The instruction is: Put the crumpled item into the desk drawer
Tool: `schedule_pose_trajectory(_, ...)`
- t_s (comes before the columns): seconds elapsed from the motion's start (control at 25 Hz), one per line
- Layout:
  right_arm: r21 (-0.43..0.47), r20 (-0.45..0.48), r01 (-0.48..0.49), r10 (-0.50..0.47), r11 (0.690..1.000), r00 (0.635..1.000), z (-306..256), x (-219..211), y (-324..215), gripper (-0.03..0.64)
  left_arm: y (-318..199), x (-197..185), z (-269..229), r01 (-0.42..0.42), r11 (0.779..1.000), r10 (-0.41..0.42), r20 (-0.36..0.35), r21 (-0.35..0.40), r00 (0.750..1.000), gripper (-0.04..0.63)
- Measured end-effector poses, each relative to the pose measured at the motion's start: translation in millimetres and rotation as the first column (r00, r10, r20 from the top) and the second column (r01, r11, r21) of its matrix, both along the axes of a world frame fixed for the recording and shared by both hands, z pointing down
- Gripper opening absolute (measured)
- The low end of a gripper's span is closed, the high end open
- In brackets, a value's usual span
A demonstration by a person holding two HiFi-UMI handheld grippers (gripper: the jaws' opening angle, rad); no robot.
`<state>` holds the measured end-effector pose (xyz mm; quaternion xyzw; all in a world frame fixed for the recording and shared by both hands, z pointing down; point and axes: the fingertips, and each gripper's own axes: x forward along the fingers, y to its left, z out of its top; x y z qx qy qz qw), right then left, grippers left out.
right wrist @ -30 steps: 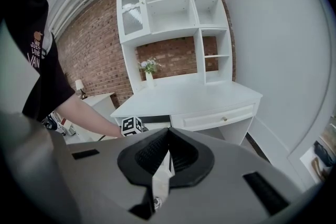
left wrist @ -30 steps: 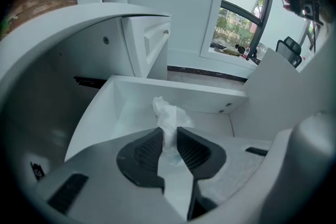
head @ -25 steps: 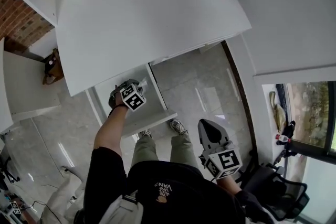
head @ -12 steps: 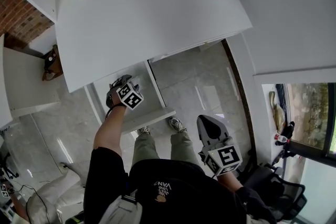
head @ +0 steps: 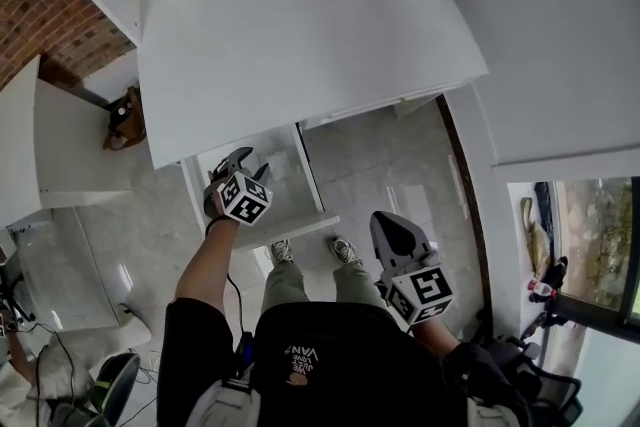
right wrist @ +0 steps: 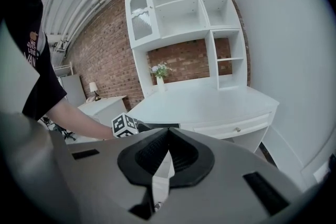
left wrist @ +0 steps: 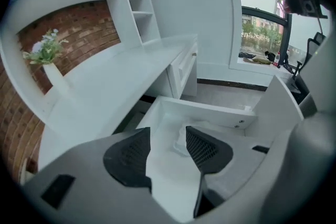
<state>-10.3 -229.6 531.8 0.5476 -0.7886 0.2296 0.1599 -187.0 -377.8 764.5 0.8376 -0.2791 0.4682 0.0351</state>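
Over the drawer [left wrist: 205,108]: left gripper [left wrist: 167,131] hangs with its jaws wide apart. They have just been opening, and neither pad touches anything.
Crumpled item [left wrist: 180,141]: lies on the drawer floor. It is seen in the gap between the left jaws, close to the pad at 3 o'clock but not touched by it.
Drawer edges: in the left gripper view one low wall runs across at 12 o'clock. The taller front panel [left wrist: 278,107] stands at 3 o'clock. The top side is open.
Desk top [head: 300,35]: in the head view its front edge lies at 12 o'clock of the drawer, and the drawer is pulled out from under it.
Right gripper [right wrist: 168,132]: jaws closed tip to tip, nothing between them. In the head view it is at 4 o'clock from the drawer, well apart from it.
Floor [head: 385,165]: bare tiles at 3 o'clock of the drawer, between the drawer and the wall.
Shoes [head: 283,250]: near the drawer front, at 6 o'clock of it in the head view.
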Motion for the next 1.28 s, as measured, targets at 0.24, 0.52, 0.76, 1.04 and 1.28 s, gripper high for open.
schedule_pose_trajectory(0.24,0.047,0.025,0.056,-0.058,0.997,0.998,-14,3,-2,0.002,15,-15,-61,0.11,0.99,-0.102,-0.085,0.088,0.991,0.19)
schedule_pose_trajectory(0.52,0.098,0.039,0.132,-0.137,0.986,0.99,-30,7,-1,0.002,46,-22,-127,0.232,0.957,-0.201,-0.182,0.173,0.963,0.143)
schedule_pose_trajectory(0.76,0.136,0.046,0.19,-0.198,0.972,0.979,-43,15,5,0.0,82,-25,-187,0.344,0.907,-0.276,-0.272,0.244,0.922,0.069)
schedule_pose_trajectory(1.04,0.19,0.036,0.273,-0.285,0.943,0.958,-55,19,11,0.002,125,-27,-236,0.473,0.831,-0.362,-0.361,0.293,0.859,0.023)
schedule_pose_trajectory(1.28,0.237,0.044,0.33,-0.349,0.914,0.936,-70,20,14,0.0,162,-21,-272,0.565,0.762,-0.434,-0.399,0.316,0.808,0.015)
